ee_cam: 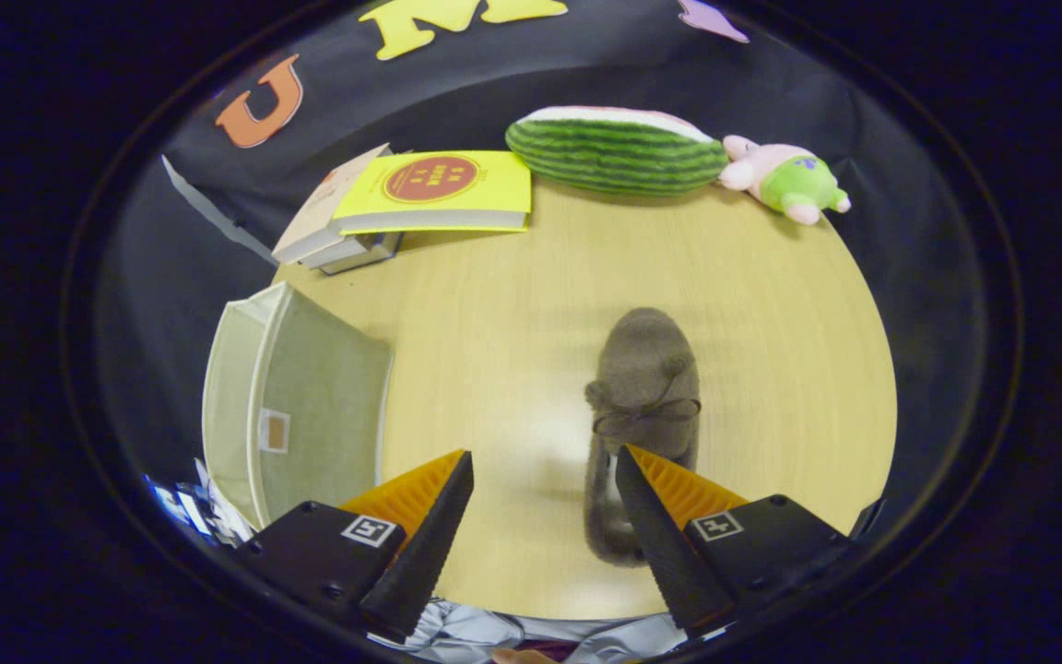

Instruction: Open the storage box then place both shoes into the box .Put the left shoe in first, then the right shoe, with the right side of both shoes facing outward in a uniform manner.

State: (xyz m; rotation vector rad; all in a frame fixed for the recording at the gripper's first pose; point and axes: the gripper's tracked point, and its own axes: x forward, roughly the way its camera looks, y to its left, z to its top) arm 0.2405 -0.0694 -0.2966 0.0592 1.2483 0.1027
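Note:
A grey fuzzy shoe [643, 369] with a dark bow lies on the wooden table [494, 350], toe pointing away from me. My gripper [544, 452] is open above the table. Its right finger [651, 516] overlaps the shoe's heel end, so most of the shoe sits just ahead of and beside that finger; whether they touch I cannot tell. The left finger [430, 526] hangs over bare wood. A beige fabric storage box [310, 406] with a small label stands to the left of the fingers at the table's left edge. I cannot tell how its lid stands.
At the back of the table lie a stack of books [402, 203] topped by a yellow one, a watermelon plush [614, 152] and a pink-and-green plush toy [784, 180]. Crinkled silvery material [494, 636] lies below the table's near edge.

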